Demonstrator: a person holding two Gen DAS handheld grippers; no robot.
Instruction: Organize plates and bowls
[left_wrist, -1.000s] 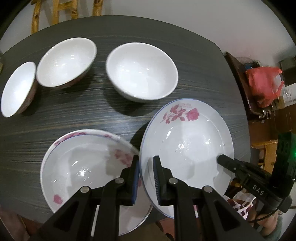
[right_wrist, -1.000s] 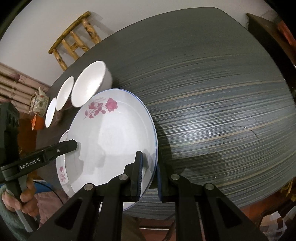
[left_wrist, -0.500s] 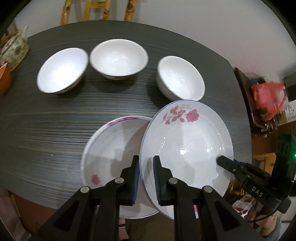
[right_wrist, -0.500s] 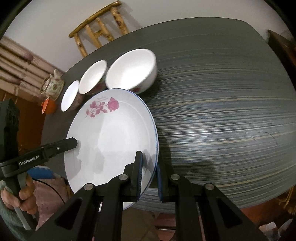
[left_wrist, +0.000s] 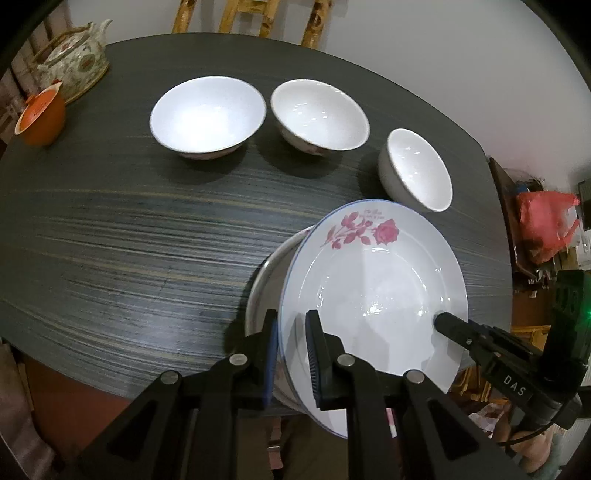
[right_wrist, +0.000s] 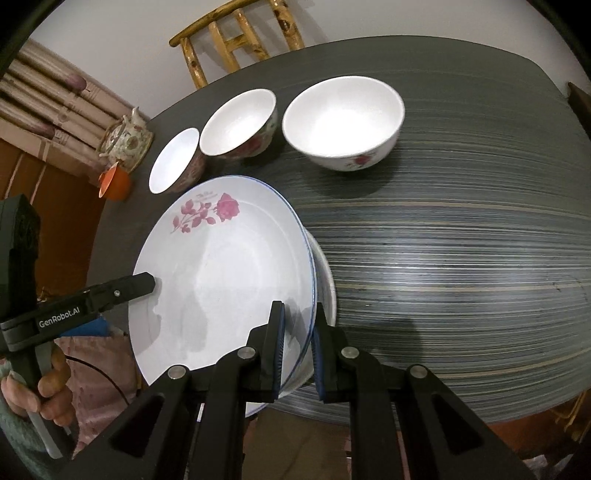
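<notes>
A white plate with a red rose (left_wrist: 373, 284) is held by both grippers over a second plate (left_wrist: 266, 280) that lies on the dark table near its front edge. My left gripper (left_wrist: 291, 354) is shut on the rose plate's left rim. My right gripper (right_wrist: 299, 350) is shut on its right rim, and the plate (right_wrist: 229, 280) fills the left of the right wrist view, with the lower plate's rim (right_wrist: 327, 280) showing beside it. Three white bowls (left_wrist: 208, 116) (left_wrist: 319, 116) (left_wrist: 417, 168) stand in a row behind.
A patterned teapot (left_wrist: 74, 61) and an orange cup (left_wrist: 40, 118) stand at the table's far left. A wooden chair (right_wrist: 236, 40) is behind the table. A red bag (left_wrist: 543, 225) lies off the table to the right.
Both grippers carried the rose plate sideways until it sits almost wholly over the second plate, which was beside it before. The bowls have not moved.
</notes>
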